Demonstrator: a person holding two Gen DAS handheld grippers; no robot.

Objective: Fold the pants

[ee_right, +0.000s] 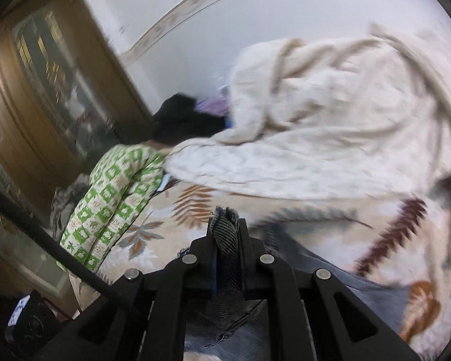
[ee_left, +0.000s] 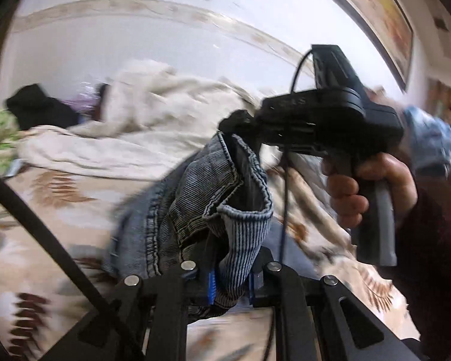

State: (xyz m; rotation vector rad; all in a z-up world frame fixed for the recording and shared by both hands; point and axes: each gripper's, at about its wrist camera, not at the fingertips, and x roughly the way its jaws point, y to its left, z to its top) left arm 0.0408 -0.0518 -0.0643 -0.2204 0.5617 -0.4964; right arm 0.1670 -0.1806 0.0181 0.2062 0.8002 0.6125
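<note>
We find no text that we can read in either view. The body of the right gripper (ee_left: 330,120), seen from the left wrist, carries faint pale marks (ee_left: 297,101) that could be letters, but blur keeps us from making them out. In the right wrist view a small white and blue label (ee_right: 18,311) sits on a dark box (ee_right: 33,328) at the lower left; its print is too small and smeared for us to tell. The green and white quilt (ee_right: 114,198) bears only pictures, no words.
</note>
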